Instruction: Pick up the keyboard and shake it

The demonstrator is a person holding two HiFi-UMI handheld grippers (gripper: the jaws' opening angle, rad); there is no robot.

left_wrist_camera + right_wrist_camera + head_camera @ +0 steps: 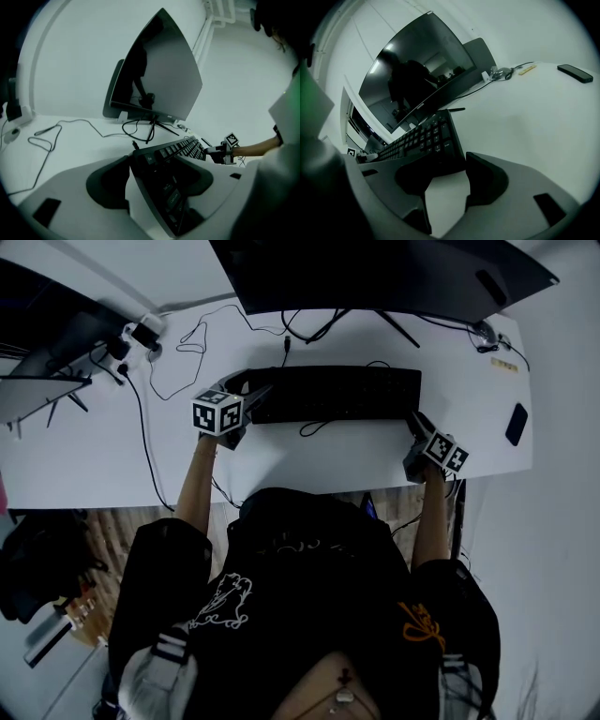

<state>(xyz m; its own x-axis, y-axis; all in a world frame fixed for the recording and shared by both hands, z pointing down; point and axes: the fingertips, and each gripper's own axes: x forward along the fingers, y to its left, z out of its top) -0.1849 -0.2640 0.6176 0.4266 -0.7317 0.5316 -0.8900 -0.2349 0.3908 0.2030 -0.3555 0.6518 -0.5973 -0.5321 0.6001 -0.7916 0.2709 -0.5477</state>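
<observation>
A black keyboard stretches across the middle of a white desk, just on the near side of a dark curved monitor, and is gripped at both ends. The left hand-held gripper is clenched on its left end, the right hand-held gripper on its near right corner. Whether the keyboard is clear of the desk cannot be told.
</observation>
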